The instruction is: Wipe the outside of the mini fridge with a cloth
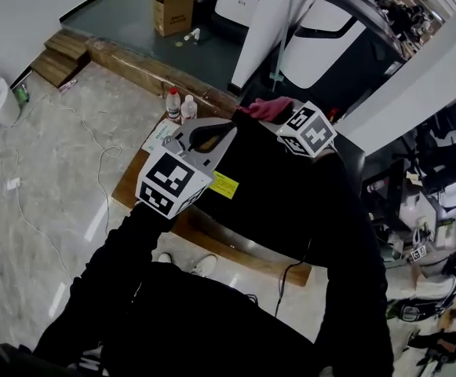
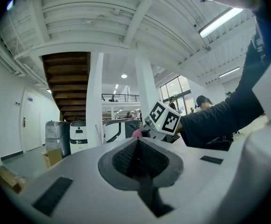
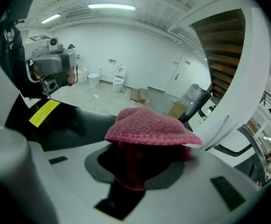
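Two hand-held grippers over the fridge top, one carrying the cloth

Two tools hang above the black top of the mini fridge point(image 1: 263, 167), which stands on a wooden board point(image 1: 212, 238) on the floor below the person.

Nearest the person, over the fridge's left side, the left hand-held gripper point(image 1: 204, 137) has its jaws pressed together with nothing between them. It seems to be held clear so that it neither blocks the wiping path nor touches the surface. A yellow label point(image 1: 224, 184) lies on the fridge top just beside it.

Farther along, at the fridge's far edge, the right hand-held gripper point(image 3: 136, 169) is clamped on a bunched pink cloth point(image 3: 149, 125). The cloth's free fold spills forward over the jaw tips. That overhang looks deliberate, since fabric rather than plastic would then meet the fridge first.

It cannot be settled whether the cloth touches the top. In the right gripper view it appears just above the black surface. The next stroke would probably call for lowering the fold flat and dragging it across.

Beyond the fridge's far left corner, two small bottles point(image 1: 173, 102) stand on the board. Well past them, a cardboard box point(image 1: 173, 10) sits on the darker floor.
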A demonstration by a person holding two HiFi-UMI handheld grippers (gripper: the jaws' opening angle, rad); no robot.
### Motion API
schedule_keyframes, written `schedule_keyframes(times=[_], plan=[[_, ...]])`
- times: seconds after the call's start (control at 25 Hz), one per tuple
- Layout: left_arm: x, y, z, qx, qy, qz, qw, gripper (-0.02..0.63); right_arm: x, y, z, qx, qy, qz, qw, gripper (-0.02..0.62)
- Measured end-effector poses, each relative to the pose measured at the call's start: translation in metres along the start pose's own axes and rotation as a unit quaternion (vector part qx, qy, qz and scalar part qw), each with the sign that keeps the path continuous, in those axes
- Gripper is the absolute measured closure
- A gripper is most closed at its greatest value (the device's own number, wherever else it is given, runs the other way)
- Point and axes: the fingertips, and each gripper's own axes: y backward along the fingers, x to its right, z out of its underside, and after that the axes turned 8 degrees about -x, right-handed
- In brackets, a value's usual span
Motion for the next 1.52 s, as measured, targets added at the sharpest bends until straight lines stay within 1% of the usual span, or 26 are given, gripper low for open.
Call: schedule_keyframes(times=[0.16,0.28,0.36,0.6,0.84,1.08,1.16,1.24,1.4,1.52], plan=[[0.014,0.020,-0.002,0.000,-0.002,0.018,0.9998,0.601,-0.032,0.014,-0.002,-0.006,-0.013,-0.027,1.000,0.483],[0.023,0.035,-0.003,0.007,0.001,0.037,0.9993,0.601,-0.059,0.025,-0.006,-0.011,-0.028,-0.059,0.998,0.483],[0.029,0.045,-0.001,0.005,0.002,0.045,0.9990,0.601,-0.079,0.031,-0.007,-0.020,-0.029,-0.075,0.997,0.483],[0.050,0.071,0.000,0.001,-0.002,0.073,0.9974,0.601,-0.129,0.052,-0.011,-0.042,-0.026,-0.090,0.995,0.482],[0.068,0.095,0.006,0.003,-0.003,0.096,0.9954,0.601,-0.183,0.066,-0.019,-0.045,-0.028,-0.111,0.992,0.482],[0.084,0.106,0.008,0.001,0.004,0.115,0.9934,0.601,-0.217,0.082,-0.022,-0.045,-0.030,-0.134,0.990,0.481],[0.088,0.107,0.007,0.002,0.005,0.119,0.9929,0.601,-0.218,0.088,-0.022,-0.039,-0.026,-0.121,0.992,0.477],[0.092,0.106,0.003,0.008,0.004,0.119,0.9929,0.601,-0.209,0.097,-0.018,-0.031,-0.025,-0.094,0.995,0.476],[0.102,0.093,-0.016,0.017,0.001,0.116,0.9931,0.601,-0.176,0.132,-0.002,-0.019,-0.033,-0.049,0.998,0.474],[0.115,0.075,-0.036,0.025,-0.003,0.115,0.9931,0.601,-0.143,0.162,0.016,-0.015,-0.039,-0.015,0.999,0.474]])
